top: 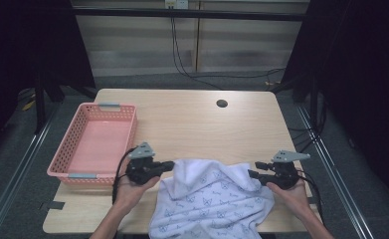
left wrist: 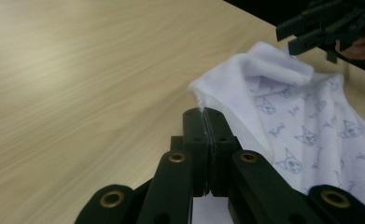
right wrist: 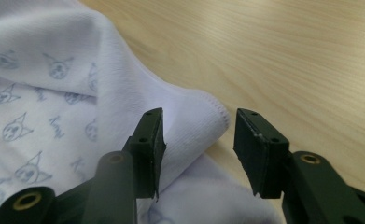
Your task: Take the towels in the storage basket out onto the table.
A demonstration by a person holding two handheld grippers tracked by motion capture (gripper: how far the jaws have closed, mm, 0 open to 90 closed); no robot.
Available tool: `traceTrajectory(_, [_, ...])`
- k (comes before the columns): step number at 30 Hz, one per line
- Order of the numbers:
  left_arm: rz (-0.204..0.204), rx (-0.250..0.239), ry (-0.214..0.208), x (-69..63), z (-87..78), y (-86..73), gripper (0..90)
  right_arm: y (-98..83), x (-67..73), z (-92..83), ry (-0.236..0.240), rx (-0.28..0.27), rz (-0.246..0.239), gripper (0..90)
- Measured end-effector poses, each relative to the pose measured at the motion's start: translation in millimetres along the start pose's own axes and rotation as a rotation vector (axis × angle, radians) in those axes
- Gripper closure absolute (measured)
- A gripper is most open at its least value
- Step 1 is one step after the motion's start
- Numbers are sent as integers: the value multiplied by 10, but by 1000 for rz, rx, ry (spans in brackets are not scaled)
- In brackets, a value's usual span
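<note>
The white cotton cloth printed with small grey cat faces (top: 212,199) lies rumpled at the near edge of the pale wooden table (top: 192,119), spilling over it. The left gripper (left wrist: 207,116) is clenched on the cloth's far-left corner. The right gripper (right wrist: 199,140) stands released, its jaws straddling the right corner (not yet pinching). It should close squarely on the hem before both lift, keeping the edge taut.

Soft white printed cloth (top: 212,201) laid on matt light-wood table (top: 192,119); pink perforated plastic basket (top: 77,172) beside it.
</note>
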State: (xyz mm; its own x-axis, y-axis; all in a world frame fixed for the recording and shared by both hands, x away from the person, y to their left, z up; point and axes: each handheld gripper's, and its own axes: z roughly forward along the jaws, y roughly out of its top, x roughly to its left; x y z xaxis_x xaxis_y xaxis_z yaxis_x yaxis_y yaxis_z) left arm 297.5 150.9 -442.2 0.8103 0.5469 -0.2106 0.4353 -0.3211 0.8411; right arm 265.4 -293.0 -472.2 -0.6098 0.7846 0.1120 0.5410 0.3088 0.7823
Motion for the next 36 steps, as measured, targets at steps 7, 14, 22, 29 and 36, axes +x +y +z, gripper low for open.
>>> traceTrajectory(7, [-9,3,33,93,-98,-108,887,59,-4,331,54,68,3,565])
traceTrajectory(14, [13,42,33,13,-143,-188,886,79,199,43,86,-25,-45,870])
traceTrajectory(22, [-6,77,37,12,-226,-346,885,-275,646,-105,212,83,-117,706])
traceTrajectory(29, [-13,76,38,48,-233,-361,883,-197,562,-253,226,11,-93,607])
traceTrajectory(36, [-22,60,40,49,-260,-355,900,-124,256,-264,119,-45,-32,699])
